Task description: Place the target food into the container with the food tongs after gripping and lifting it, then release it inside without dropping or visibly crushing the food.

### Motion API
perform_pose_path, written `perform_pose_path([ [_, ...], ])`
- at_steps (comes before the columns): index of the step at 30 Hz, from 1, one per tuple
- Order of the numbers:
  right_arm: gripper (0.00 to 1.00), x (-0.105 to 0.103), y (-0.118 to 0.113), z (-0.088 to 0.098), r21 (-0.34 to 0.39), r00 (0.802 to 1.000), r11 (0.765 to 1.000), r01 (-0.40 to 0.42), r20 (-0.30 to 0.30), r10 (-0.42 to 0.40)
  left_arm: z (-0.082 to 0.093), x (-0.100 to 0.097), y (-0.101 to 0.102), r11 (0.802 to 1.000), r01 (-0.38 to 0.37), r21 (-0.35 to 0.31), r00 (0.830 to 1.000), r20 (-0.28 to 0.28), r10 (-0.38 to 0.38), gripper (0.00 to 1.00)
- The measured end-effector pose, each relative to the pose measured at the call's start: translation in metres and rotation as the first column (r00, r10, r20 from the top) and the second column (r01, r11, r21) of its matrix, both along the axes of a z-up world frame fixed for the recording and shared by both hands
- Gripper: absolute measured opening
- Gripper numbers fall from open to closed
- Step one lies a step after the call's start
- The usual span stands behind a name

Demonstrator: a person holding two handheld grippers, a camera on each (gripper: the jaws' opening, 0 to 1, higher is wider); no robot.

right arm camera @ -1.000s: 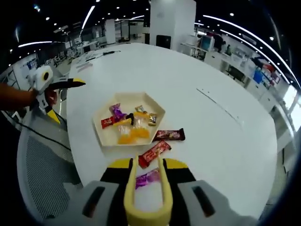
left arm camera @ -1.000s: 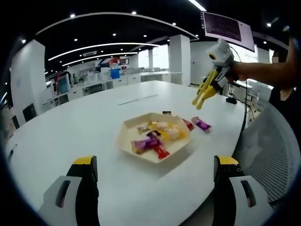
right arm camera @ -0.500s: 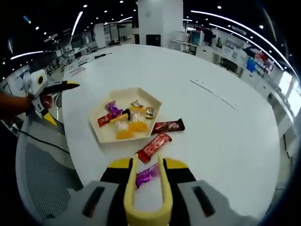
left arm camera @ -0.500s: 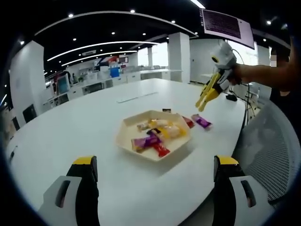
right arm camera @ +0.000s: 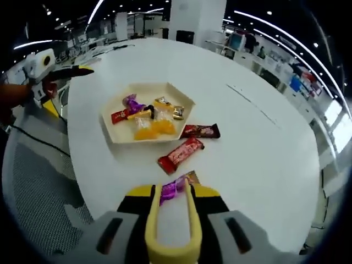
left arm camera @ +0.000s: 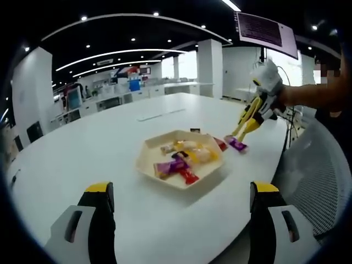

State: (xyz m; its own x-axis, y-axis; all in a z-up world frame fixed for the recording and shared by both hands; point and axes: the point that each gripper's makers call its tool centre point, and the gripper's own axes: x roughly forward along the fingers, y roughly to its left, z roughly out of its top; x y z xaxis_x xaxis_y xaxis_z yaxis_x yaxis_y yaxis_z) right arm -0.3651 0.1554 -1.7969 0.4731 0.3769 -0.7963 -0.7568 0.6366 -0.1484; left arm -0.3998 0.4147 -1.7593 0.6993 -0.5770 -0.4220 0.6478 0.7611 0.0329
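Two tong tips (right arm camera: 174, 187) (right hand-held gripper (right arm camera: 171, 231) clamping the tongs) straddling purple candy (right arm camera: 172, 188), ungripped; next: squeeze gently, lift.

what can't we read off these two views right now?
- Purple snack: in the right gripper view the yellow tongs cover its near end, so contact can't be judged.
- In the left gripper view, the right tool is too small to show the tong tips' gap.
- Wrapper labels in the tray: too small.
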Motion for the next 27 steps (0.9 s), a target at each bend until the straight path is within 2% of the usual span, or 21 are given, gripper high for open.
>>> perform_pose_path([
  [12,0.24,0.007,-0.027,0.003,0.008,0.998,0.998,0.065,-0.024,-0.065,-0.003,-0.001,-0.002,1.000,0.015,0.010,1.000,-0.006,-0.015,1.00],
  [17,0.24,0.008,-0.022,0.003,0.033,0.996,0.996,0.080,-0.040,-0.079,-0.003,-0.001,-0.002,1.000,0.017,0.011,1.000,-0.007,-0.017,1.00],
  [20,0.24,0.008,-0.014,-0.002,0.076,0.991,0.991,0.111,-0.080,-0.105,-0.003,-0.002,-0.003,1.000,0.019,0.014,1.000,-0.006,-0.019,1.00],
  [27,0.24,0.011,-0.012,-0.014,0.052,0.991,0.992,0.119,-0.073,-0.115,-0.005,-0.003,-0.005,0.999,0.035,0.032,0.999,-0.011,-0.034,1.00],
])
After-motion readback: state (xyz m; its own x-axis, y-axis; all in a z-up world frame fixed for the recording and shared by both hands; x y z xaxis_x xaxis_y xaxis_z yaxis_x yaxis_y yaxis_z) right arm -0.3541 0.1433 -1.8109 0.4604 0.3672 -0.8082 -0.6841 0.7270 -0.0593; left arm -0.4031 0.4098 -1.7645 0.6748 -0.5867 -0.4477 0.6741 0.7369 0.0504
